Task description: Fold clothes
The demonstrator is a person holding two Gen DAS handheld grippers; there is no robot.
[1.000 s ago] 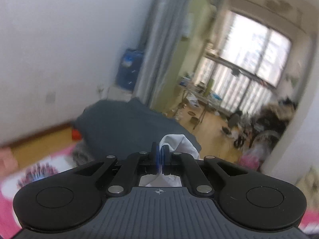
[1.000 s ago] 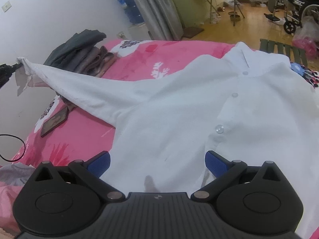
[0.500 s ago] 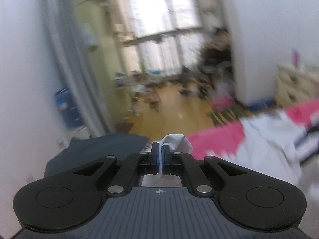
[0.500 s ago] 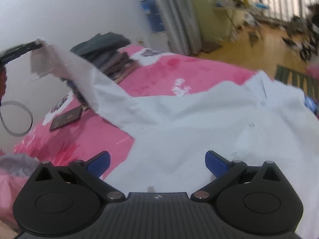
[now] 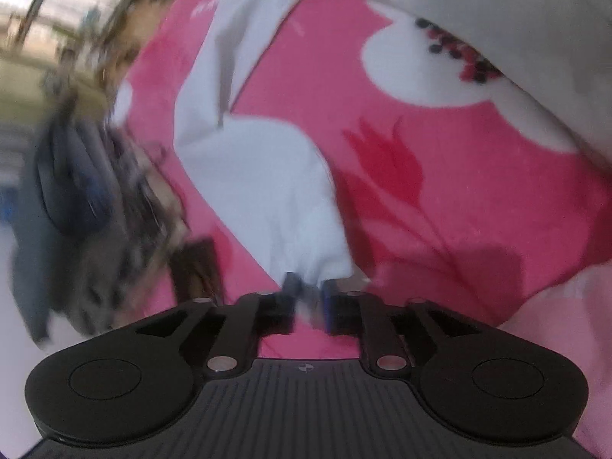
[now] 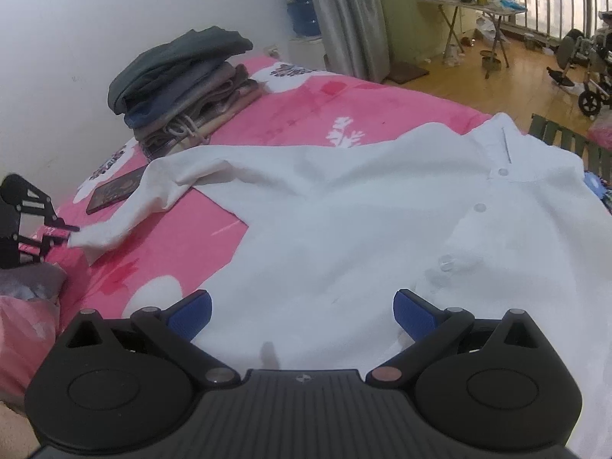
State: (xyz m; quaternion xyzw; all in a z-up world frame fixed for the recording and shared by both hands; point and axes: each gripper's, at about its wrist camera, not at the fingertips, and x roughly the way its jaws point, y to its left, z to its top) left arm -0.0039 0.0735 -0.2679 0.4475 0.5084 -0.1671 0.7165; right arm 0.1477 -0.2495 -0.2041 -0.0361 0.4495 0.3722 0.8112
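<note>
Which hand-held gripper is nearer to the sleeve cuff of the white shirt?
Left. The left hand-held gripper touches the sleeve cuff; the right hand-held gripper hovers over the shirt's front, apart.

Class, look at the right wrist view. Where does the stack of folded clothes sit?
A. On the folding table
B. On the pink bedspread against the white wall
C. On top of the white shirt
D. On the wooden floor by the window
B: the stack of folded clothes rests on the pink bedspread against the white wall, just beyond the white shirt.

Matt white cloth shirt [image 6: 344,229]
</note>
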